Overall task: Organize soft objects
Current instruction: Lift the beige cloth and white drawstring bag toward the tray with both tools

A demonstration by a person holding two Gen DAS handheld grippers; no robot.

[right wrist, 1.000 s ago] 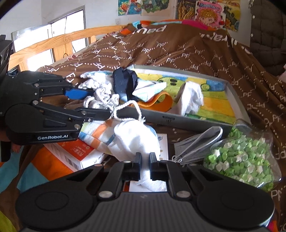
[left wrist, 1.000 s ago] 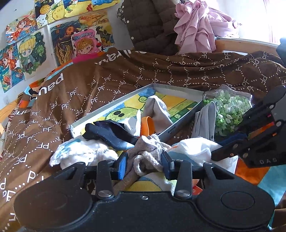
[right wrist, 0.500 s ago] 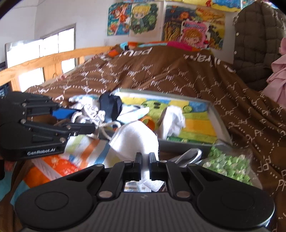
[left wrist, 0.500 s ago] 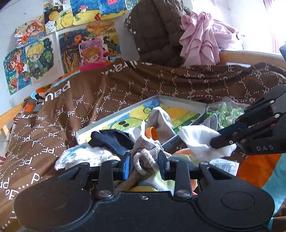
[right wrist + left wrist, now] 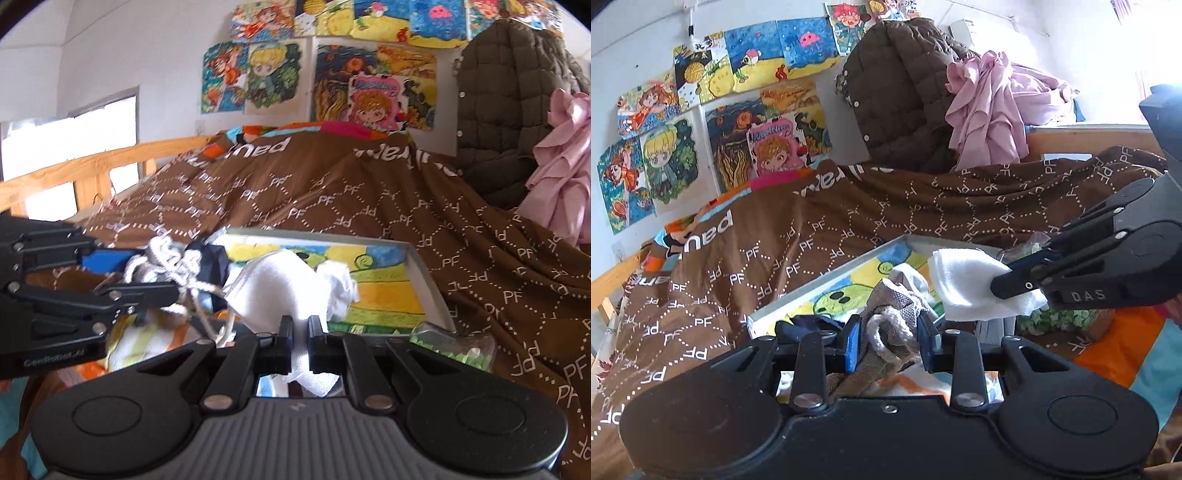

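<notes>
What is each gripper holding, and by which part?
Left gripper: beige woven drawstring pouch, gripped at its corded neck. Right gripper: white cloth, pinched near its lower edge.

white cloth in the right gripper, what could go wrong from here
The white cloth is pinched only at one edge by the right gripper, so it could slip out. The burlap pouch in the left gripper trails a cord that might snag on things in the tray.

Counted: two grippers, left (image 5: 888, 341) and right (image 5: 300, 341). One white cloth (image 5: 280, 291), one burlap drawstring pouch (image 5: 890, 314), one shallow tray (image 5: 424, 273), one bag of green pieces (image 5: 458, 354), one brown quilted jacket (image 5: 901, 96), one pink garment (image 5: 993, 107).
</notes>
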